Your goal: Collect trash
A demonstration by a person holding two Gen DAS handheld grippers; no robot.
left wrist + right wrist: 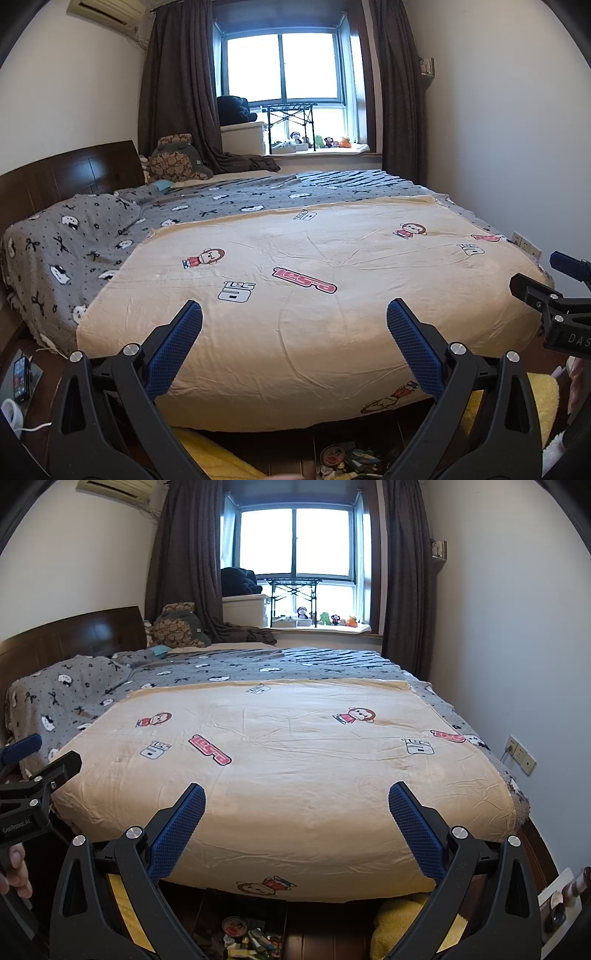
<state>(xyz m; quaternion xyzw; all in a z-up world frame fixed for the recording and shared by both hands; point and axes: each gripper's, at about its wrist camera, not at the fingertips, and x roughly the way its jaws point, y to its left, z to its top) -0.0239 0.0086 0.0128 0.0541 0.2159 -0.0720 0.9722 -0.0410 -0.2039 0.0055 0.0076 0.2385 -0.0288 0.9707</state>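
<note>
**Op:** Closest to me, my left gripper (294, 325) has its blue pads (173, 350) spread wide with nothing between them. My right gripper (296, 806) is spread the same way, also holding nothing. Both hover at the foot of the bed.

**Desk:** Where's the trash?

**Op:** On the dark wood floor (325, 941), just below the foot edge of the bed, under and between the fingers. It's a small heap of litter (249, 938): a round red-and-white piece and some green and pale wrappers. In the left view the same heap (345, 461) sits at the bottom edge. I can't tell what the individual bits are.

**Desk:** Anything beside it?

**Op:** A fluffy yellow cloth (397, 923) lies on the floor to the right of the heap. On the far left of the left view, a phone (21, 376) sits low beside the bed, near a white cable.

**Desk:** And beyond?

**Op:** A cream blanket (306, 332) printed with cartoon monkeys covers the near half of the bed. Past it lies a grey patterned cover (92, 236), reaching to the dark wooden headboard (70, 177) on the left. Farther back, a brown patterned cushion (173, 158) rests near the dark curtains (177, 92). Farthest off is the bright window (282, 59), with small toy figures (321, 140) lined along its sill.
</note>
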